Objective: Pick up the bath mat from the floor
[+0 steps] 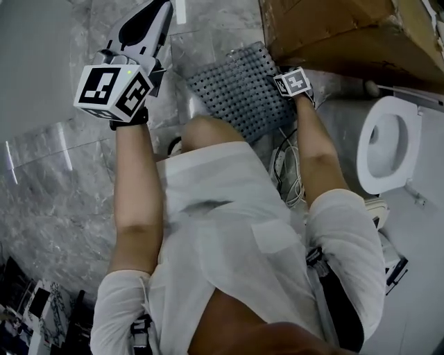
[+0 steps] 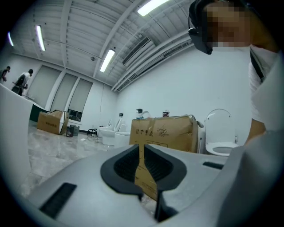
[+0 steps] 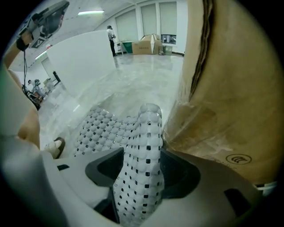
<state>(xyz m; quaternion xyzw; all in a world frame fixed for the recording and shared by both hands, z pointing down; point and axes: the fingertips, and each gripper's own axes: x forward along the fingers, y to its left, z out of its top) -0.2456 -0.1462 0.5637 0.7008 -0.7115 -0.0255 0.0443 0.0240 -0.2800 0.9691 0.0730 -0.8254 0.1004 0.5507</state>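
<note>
Mat [image 1: 236, 87]: grey, perforated, lies on the floor [image 1: 55, 152] close against the box [image 1: 333, 28]. It sits slantwise in the head view, with one corner toward the box. The person's knee [image 1: 208, 128] covers its near end, so the long axis cannot be settled there. The right gripper view shows it running away from the jaws to the left, across open floor.

Right hand-held gripper [image 1: 295, 87]: at the mat's edge beside the box, pointing steeply down. The head view shows only its marker cube from above. Its own view shows the jaws standing wide apart, with a raised fold of the mat upright between them. The fold is not squeezed flat and no clamp is evident.

Left hand-held gripper [image 1: 165, 8]: held off the mat and above the floor, pointing level. Its own view shows the jaws drawn together to a thin slit with nothing in them.

View differences: the left gripper view shows the box side-on, with a toilet [image 2: 219, 133] beside it. The head view shows that toilet from above and cables [image 1: 288, 170] beside the right forearm. Only the right gripper view shows a shoe [image 3: 55, 147] at the mat's left.

Arms: both forearms are bare, with white sleeves. The left reaches forward. The right reaches down to the mat.
</note>
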